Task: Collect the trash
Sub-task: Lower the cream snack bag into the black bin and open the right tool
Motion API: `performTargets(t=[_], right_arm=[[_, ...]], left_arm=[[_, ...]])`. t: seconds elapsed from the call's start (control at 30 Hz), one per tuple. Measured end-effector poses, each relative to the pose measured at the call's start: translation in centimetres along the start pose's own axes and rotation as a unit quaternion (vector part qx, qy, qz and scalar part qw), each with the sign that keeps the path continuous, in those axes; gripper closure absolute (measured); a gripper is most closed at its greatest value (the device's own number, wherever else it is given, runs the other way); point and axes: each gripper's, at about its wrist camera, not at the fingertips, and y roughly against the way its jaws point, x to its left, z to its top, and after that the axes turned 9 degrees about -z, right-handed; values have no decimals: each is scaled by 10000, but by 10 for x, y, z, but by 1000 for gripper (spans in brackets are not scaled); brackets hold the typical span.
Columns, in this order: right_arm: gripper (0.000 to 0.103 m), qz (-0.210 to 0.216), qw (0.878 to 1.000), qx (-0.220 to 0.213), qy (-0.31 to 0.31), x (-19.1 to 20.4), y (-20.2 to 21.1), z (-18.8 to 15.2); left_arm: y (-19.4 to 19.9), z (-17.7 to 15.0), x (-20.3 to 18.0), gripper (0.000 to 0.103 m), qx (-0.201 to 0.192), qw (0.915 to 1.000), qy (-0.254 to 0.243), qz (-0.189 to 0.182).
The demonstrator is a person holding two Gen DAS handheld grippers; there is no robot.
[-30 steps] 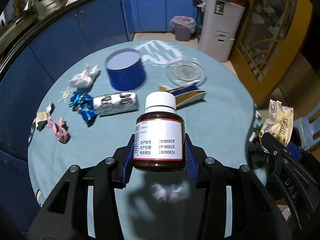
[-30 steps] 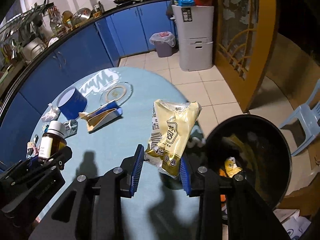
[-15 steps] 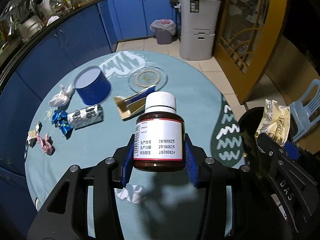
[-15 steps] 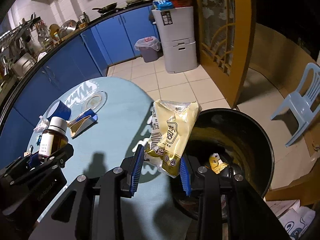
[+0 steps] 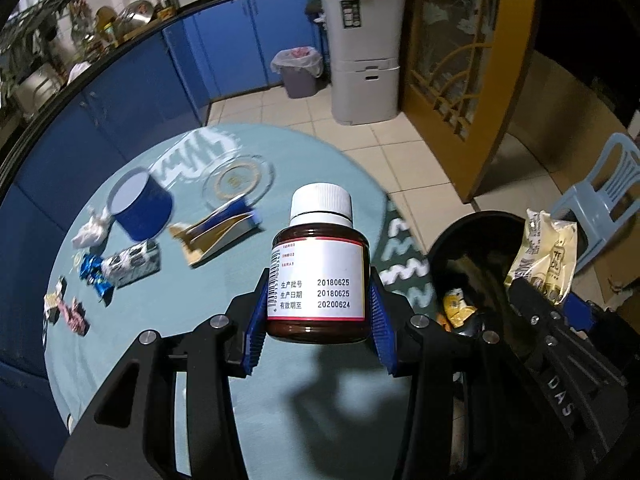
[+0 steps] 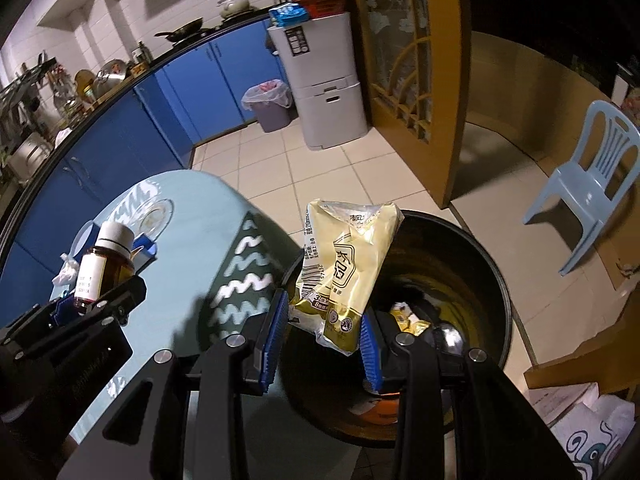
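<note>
Left wrist view: left tool (image 5: 318,330) clamps a brown medicine bottle (image 5: 319,280) between its blue pads, upright, white cap on top, printed label facing the camera. Bottle is lifted clear of the teal tabletop (image 5: 200,300), near the tabletop's right edge. Beyond it on the tabletop: blue round tin (image 5: 140,210), glass dish (image 5: 239,178), flattened blue-and-gold carton (image 5: 216,236), silver wrapper (image 5: 130,264), blue candy wrapper (image 5: 94,276), crumpled white tissue (image 5: 90,230), pink wrapper (image 5: 74,316) near the left edge. Black trash bin (image 5: 472,264) stands just beside the tabletop on the right; a yellow scrap (image 5: 456,306) lies inside.

Right wrist view: right tool (image 6: 324,340) is closed on the lower end of a cream-yellow snack bag (image 6: 348,268), pads pressing its sides, bag standing up from the jaws. Bag sits over the bin's near rim, above the opening, not inside. Bin interior is dark; yellow litter (image 6: 408,318) is visible at the bottom. Left tool with bottle shows at frame left, over the tabletop. Pale blue plastic chair (image 6: 592,184) stands on the floor at far right, well apart from the bin.
</note>
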Motion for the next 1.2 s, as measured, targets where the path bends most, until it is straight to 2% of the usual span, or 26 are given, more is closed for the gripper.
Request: performTargets(t=[0.37, 0.43, 0.5, 0.53, 0.6, 0.83, 1.2], right_arm=[[70, -255, 9991, 10, -332, -38, -3, 0], [70, -276, 9990, 12, -361, -42, -3, 0], [70, -289, 9988, 20, -385, -44, -4, 0], [70, -291, 9988, 26, -394, -45, -5, 0], [70, -282, 9988, 41, -404, -44, -7, 1], [70, -224, 9991, 96, -336, -37, -13, 1], [70, -139, 9992, 224, -298, -25, -20, 2]], left_arm=[[-5, 17, -52, 54, -140, 9980, -411, -453], [-2, 18, -60, 31, -261, 9974, -500, -442], [4, 18, -65, 21, -470, 9964, -567, -420], [8, 18, -67, 20, -578, 9956, -626, -401], [10, 17, -68, 20, -647, 9950, -678, -359], [2, 16, -52, 20, -409, 9976, -468, -301], [0, 13, -26, 20, -315, 9989, -244, -229]])
